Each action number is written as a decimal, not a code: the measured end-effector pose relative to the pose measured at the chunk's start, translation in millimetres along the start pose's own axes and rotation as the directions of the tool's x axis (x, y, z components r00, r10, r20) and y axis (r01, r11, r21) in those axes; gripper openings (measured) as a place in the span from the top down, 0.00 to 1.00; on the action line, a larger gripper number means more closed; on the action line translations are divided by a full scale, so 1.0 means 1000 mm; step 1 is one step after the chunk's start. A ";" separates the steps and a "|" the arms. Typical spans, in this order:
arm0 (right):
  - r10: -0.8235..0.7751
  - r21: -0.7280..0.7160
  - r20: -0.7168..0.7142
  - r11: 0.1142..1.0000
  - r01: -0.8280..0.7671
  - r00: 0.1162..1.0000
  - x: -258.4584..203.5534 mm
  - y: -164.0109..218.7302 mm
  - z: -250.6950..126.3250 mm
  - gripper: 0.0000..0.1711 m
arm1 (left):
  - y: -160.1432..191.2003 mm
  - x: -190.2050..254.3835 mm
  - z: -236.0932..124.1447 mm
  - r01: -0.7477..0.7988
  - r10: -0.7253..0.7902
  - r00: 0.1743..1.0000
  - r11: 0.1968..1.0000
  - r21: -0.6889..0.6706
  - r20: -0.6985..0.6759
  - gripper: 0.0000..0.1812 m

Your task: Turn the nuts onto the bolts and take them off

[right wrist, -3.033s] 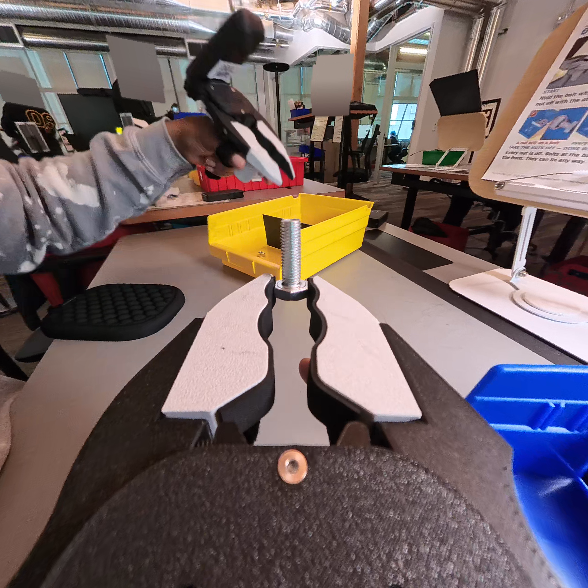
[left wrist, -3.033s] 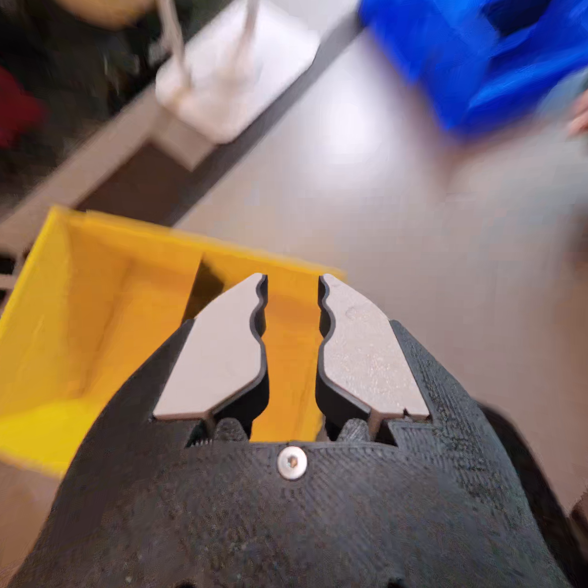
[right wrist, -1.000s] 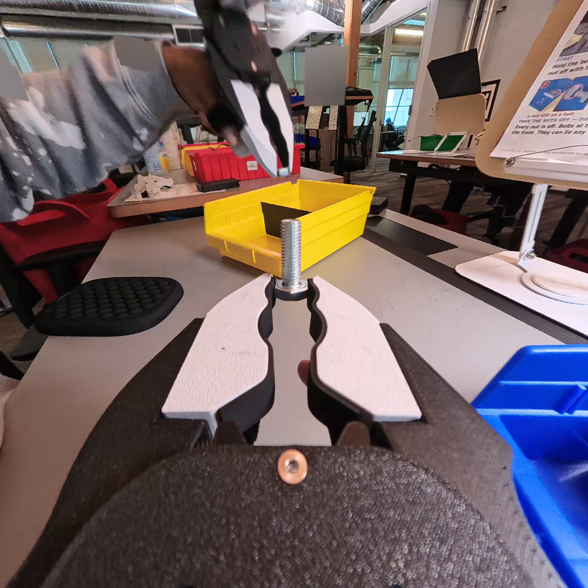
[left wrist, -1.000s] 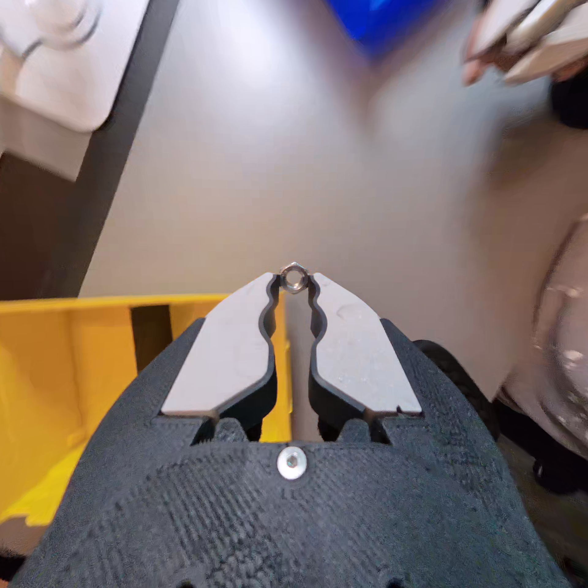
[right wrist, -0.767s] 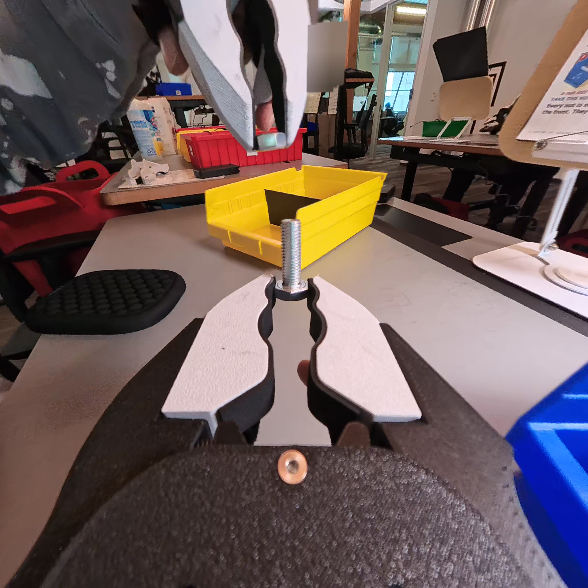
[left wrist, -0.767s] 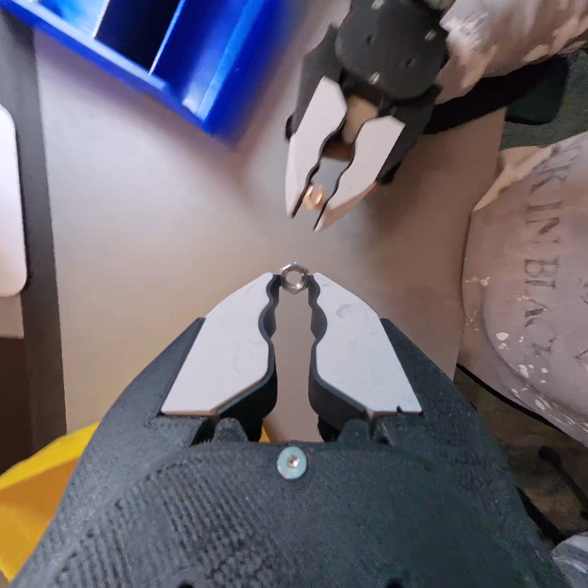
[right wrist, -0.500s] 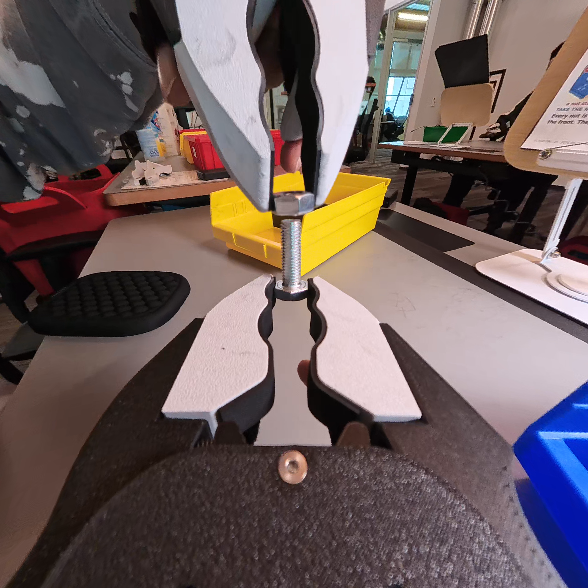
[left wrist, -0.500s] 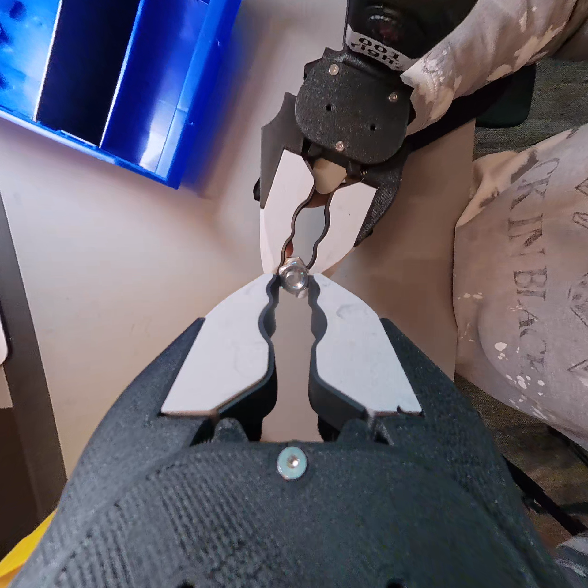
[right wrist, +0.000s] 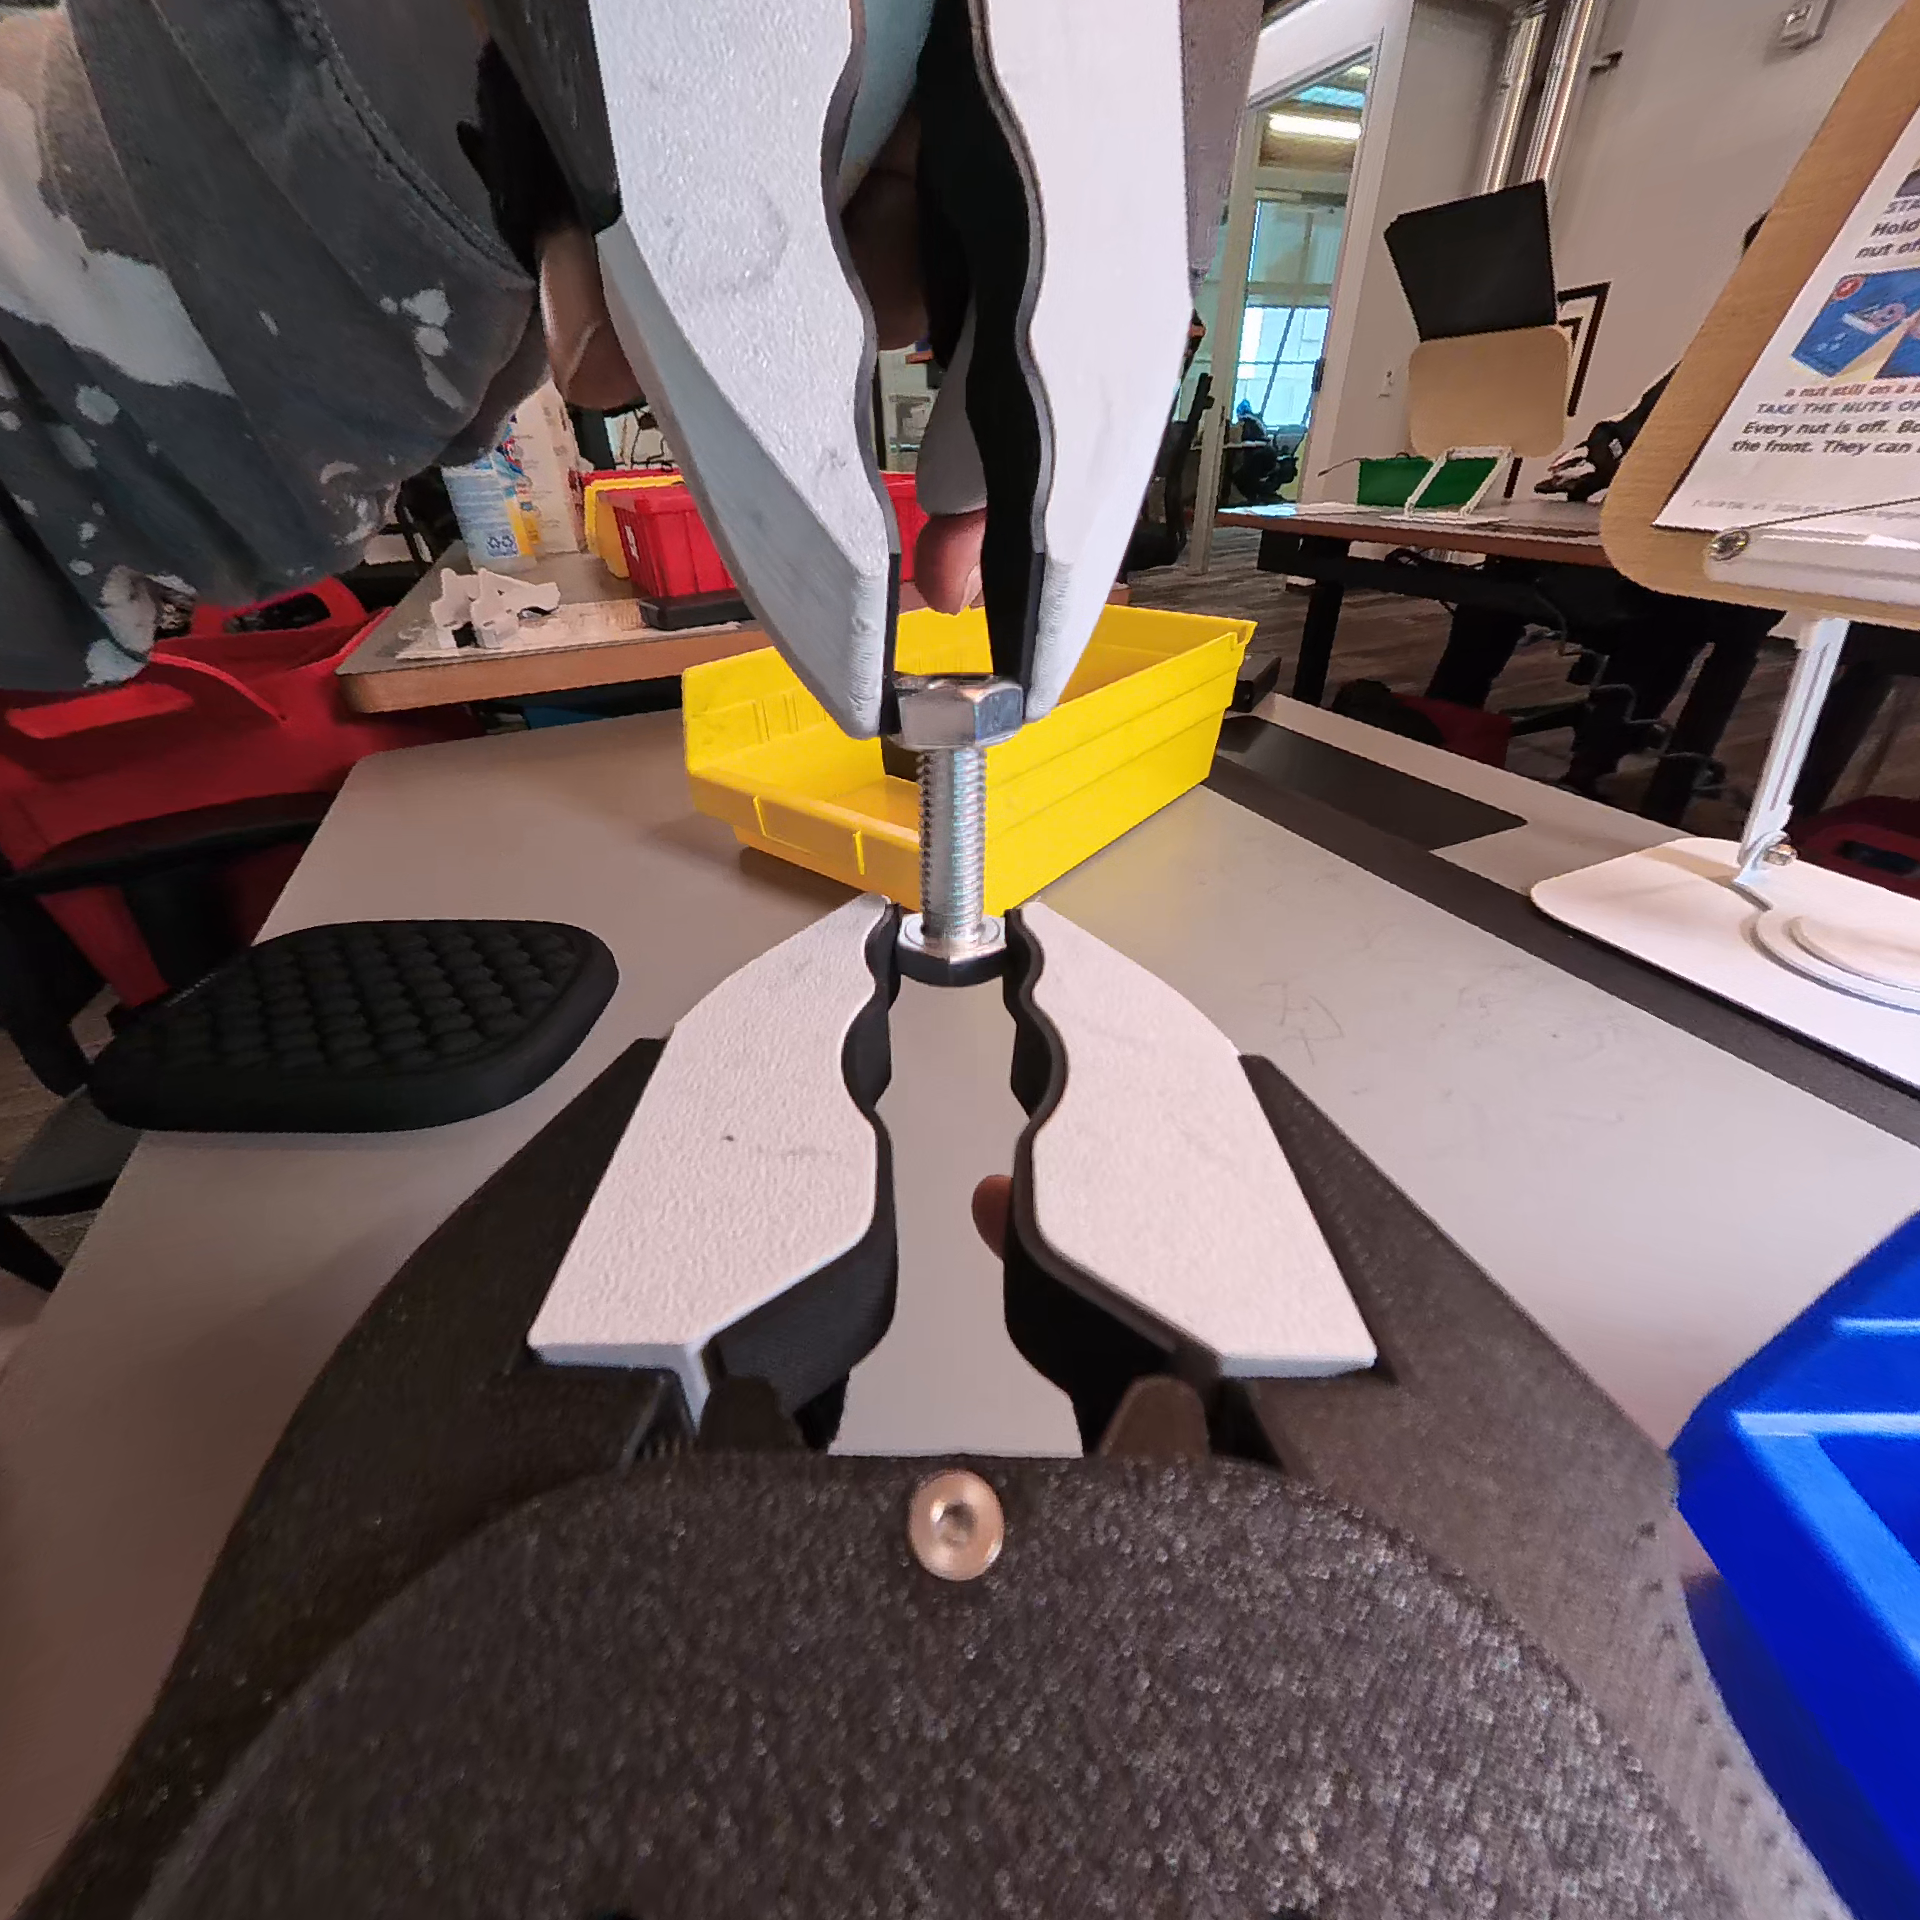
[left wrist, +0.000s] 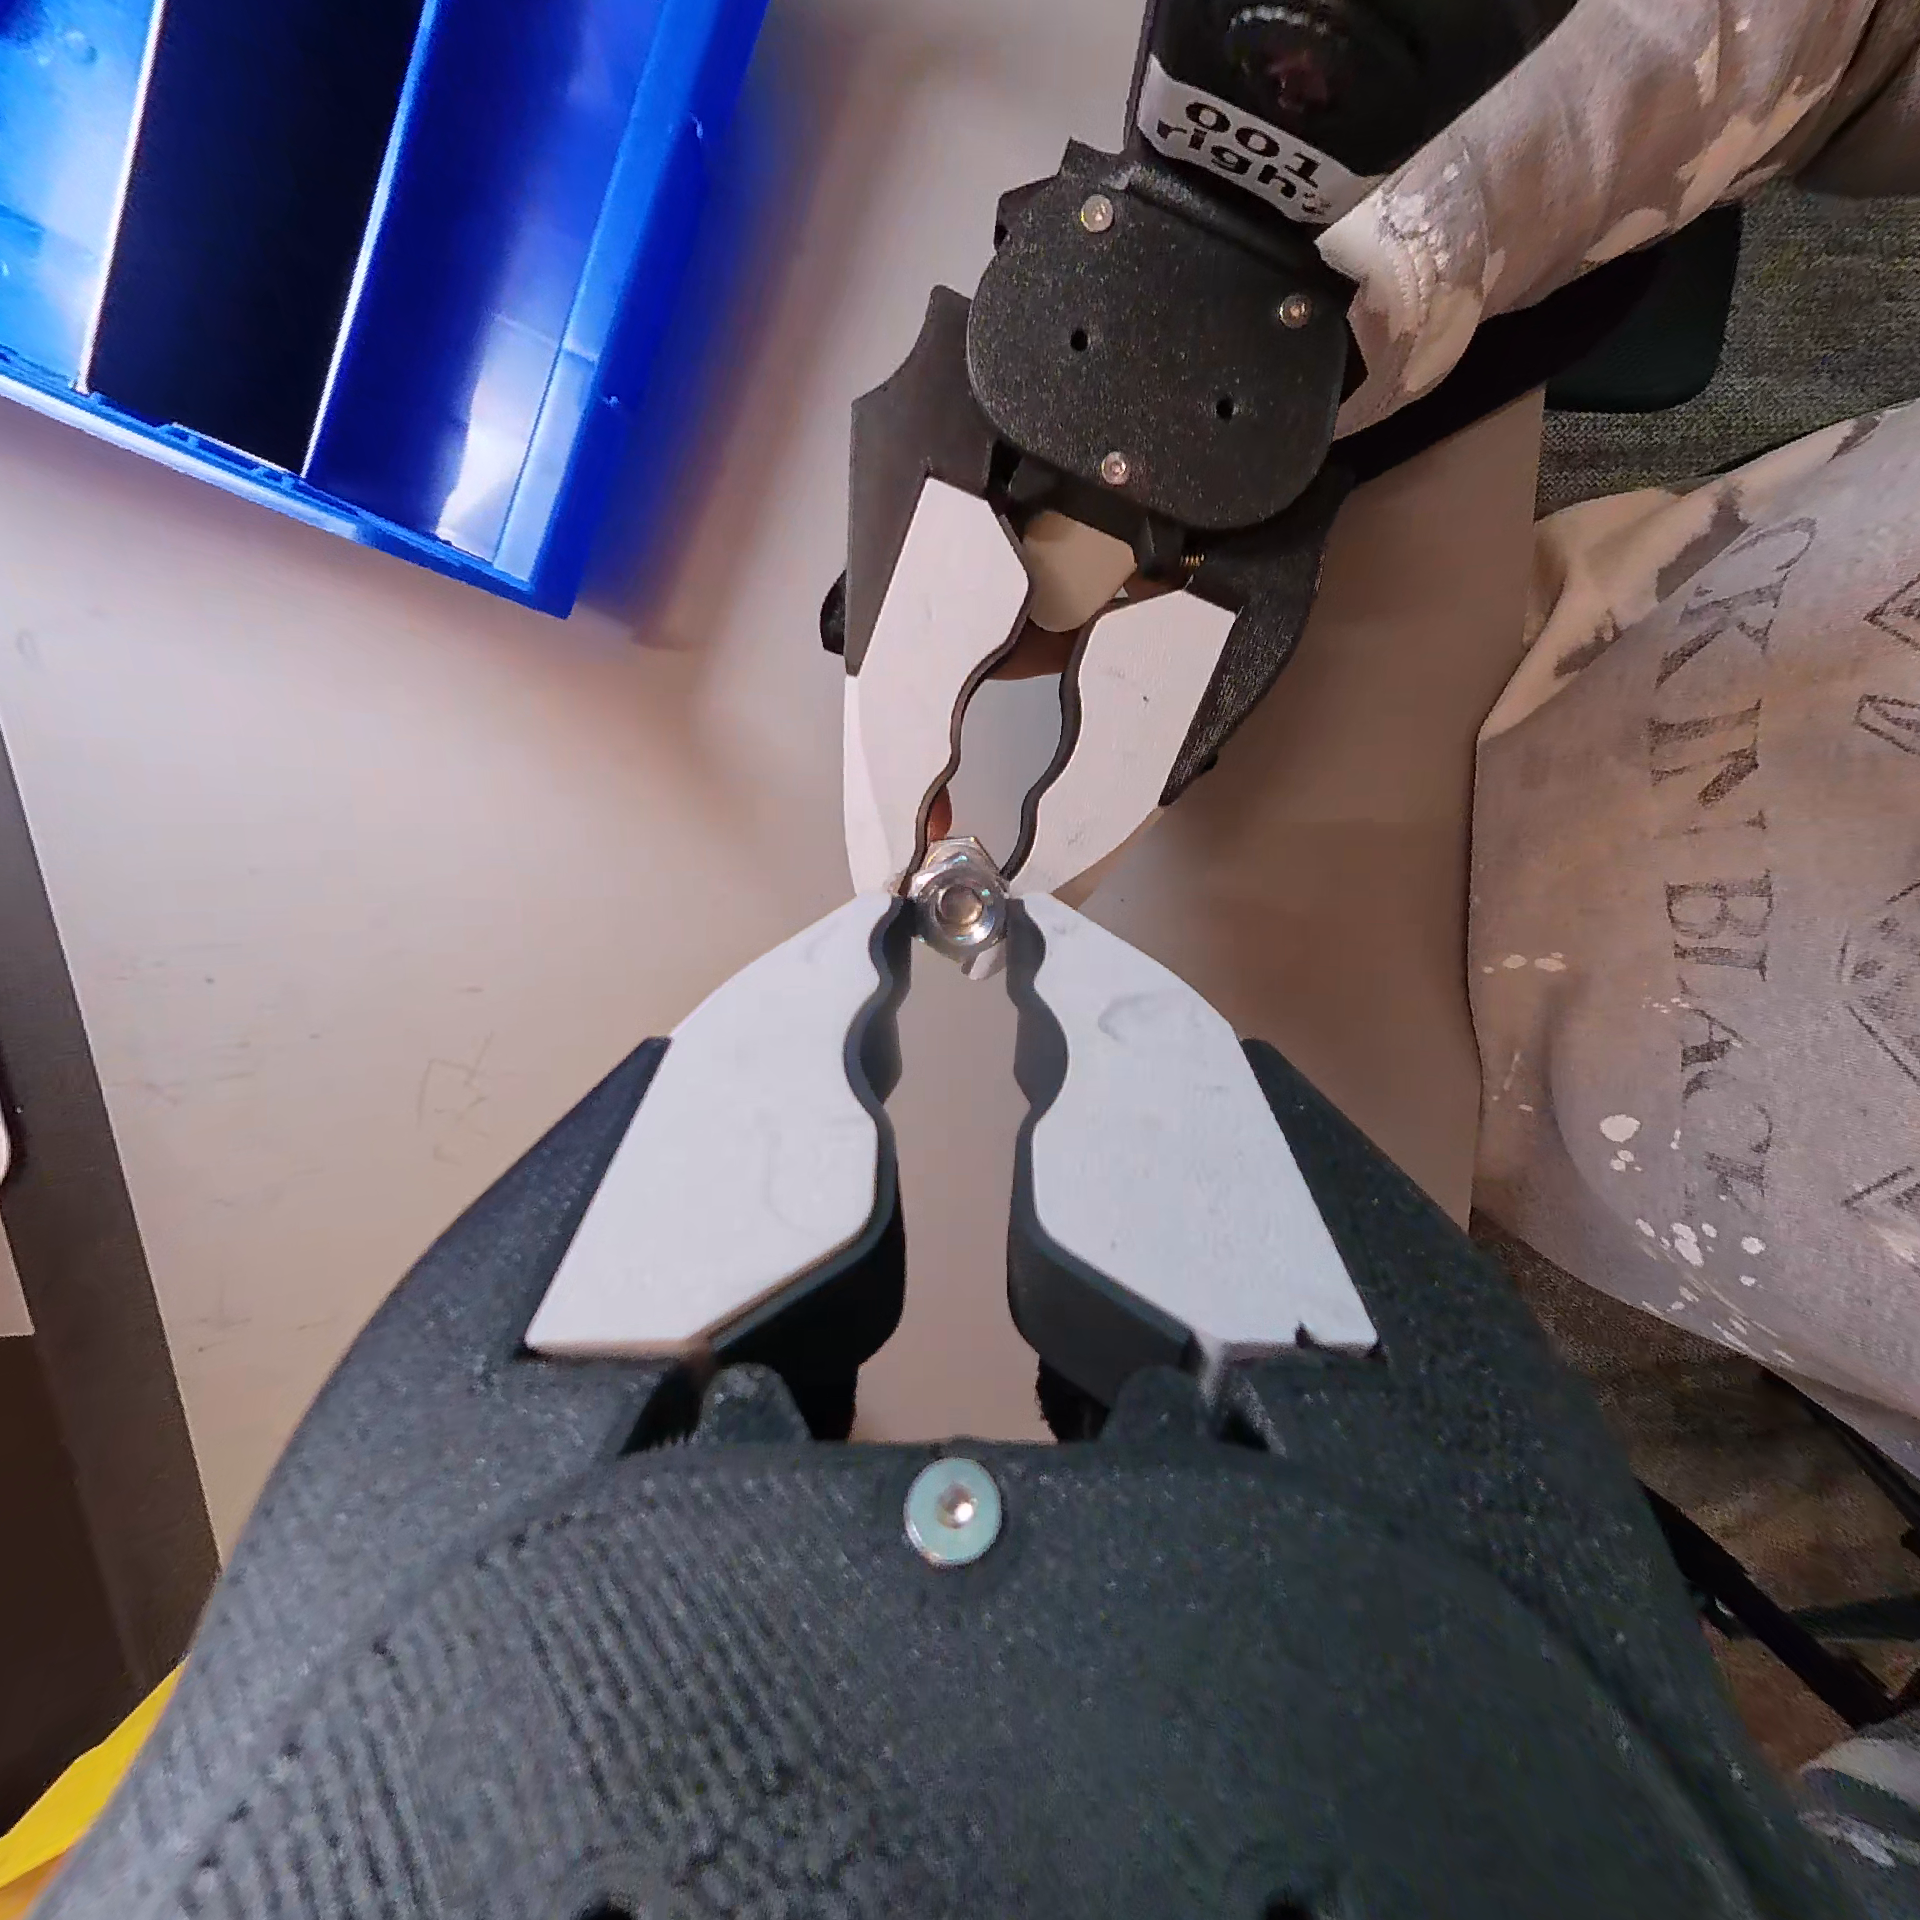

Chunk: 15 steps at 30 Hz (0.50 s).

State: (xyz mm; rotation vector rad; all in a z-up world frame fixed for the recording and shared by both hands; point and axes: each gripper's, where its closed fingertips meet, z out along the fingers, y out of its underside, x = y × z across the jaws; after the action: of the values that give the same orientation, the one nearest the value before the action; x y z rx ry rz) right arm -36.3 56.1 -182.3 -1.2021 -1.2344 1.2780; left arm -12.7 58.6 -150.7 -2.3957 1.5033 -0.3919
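Label [left wrist: 1242, 171], white with writing, wraps right hand-held gripper [left wrist: 961, 868] handle.

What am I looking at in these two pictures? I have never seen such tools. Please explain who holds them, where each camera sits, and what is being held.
There is no robot here. A person holds one hand-held gripper in each hand, and each has a wide-angle camera looking forward along its two pale fingers.

The left wrist view looks down on a grey table. The left hand-held gripper is shut on a small metal nut. Beyond it you see the other tool and a blue bin.

The right wrist view looks across the table. The right hand-held gripper is shut on the head of a bolt, which stands upright. The left one comes down from above and sets the nut on the bolt's top end. Behind stands a yellow bin; a black padded armrest is on the left.
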 end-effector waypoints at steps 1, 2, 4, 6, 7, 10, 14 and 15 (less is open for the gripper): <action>-0.002 -0.004 0.000 1.000 0.002 1.000 0.000 0.001 0.000 0.89 | 0.000 0.001 0.001 -0.003 0.003 1.000 1.000 -0.003 0.000 0.90; -0.004 -0.009 -0.002 1.000 0.004 1.000 -0.001 0.001 0.001 0.89 | 0.000 0.001 0.002 -0.005 0.005 1.000 1.000 -0.007 0.001 0.90; -0.006 -0.013 0.000 1.000 0.006 1.000 -0.001 0.003 0.001 0.89 | 0.000 0.002 0.002 -0.015 0.015 1.000 1.000 -0.017 0.003 0.90; -0.008 -0.015 0.001 1.000 0.008 1.000 -0.001 0.003 0.001 0.89 | 0.000 0.002 0.002 -0.020 0.020 1.000 1.000 -0.019 0.004 0.90; -0.009 -0.018 0.001 1.000 0.009 1.000 -0.002 0.003 0.001 0.89 | 0.001 0.002 0.003 -0.020 0.020 1.000 1.000 -0.018 0.005 0.90; -0.010 -0.020 0.001 1.000 0.010 1.000 -0.001 0.004 0.001 0.89 | 0.001 0.002 0.003 -0.020 0.020 1.000 1.000 -0.009 0.004 0.90; -0.013 -0.023 0.003 1.000 0.013 1.000 -0.002 0.004 0.002 0.89 | 0.000 0.003 0.002 -0.020 0.020 1.000 1.000 0.019 0.002 0.86; -0.014 -0.023 0.004 1.000 0.014 1.000 -0.002 0.005 0.002 0.89 | -0.001 0.003 0.002 -0.020 0.020 1.000 0.999 0.036 0.002 0.86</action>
State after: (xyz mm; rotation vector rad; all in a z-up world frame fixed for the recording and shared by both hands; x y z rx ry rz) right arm -38.1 53.6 -186.8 -1.2064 -1.2615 1.2595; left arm -10.2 56.6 -151.6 -2.3507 1.5055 -0.4086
